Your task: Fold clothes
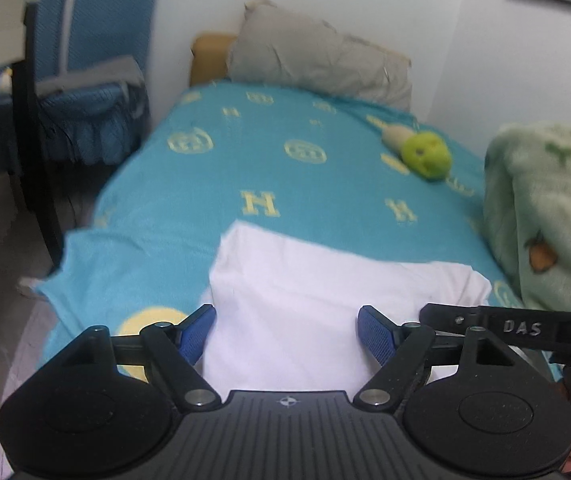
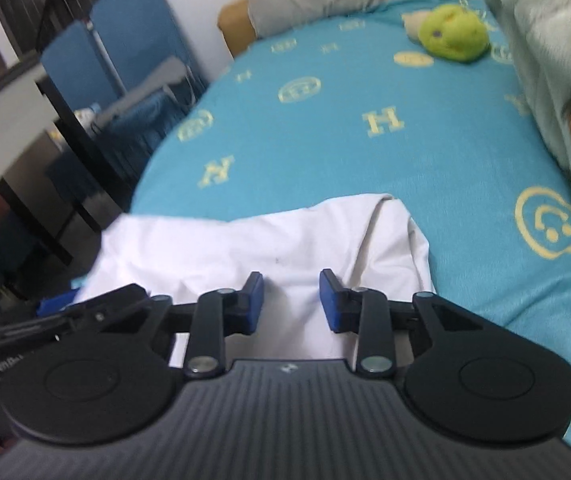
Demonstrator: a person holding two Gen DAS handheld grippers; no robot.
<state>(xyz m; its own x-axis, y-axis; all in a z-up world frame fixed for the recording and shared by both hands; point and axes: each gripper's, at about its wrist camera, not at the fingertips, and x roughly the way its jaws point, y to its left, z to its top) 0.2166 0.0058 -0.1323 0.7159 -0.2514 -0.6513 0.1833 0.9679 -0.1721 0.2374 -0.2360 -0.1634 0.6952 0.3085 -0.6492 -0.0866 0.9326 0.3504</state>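
Note:
A white garment [image 1: 317,300] lies folded on the near end of a bed with a turquoise cover [image 1: 269,168]. It also shows in the right wrist view [image 2: 245,248], with a fold ridge at its right end. My left gripper [image 1: 285,330] is open wide just above the garment's near part, holding nothing. My right gripper [image 2: 291,300] is open with a narrower gap, over the garment's near edge, also empty. Part of the right gripper's body [image 1: 525,328] shows in the left wrist view at the right.
A grey pillow [image 1: 317,56] lies at the bed's head, a green plush toy [image 1: 425,156] on the cover, a pale green blanket [image 1: 549,216] heaped at the right. Blue chairs [image 1: 85,80] and a dark table stand left of the bed. The cover [image 2: 405,140] shows beyond the garment.

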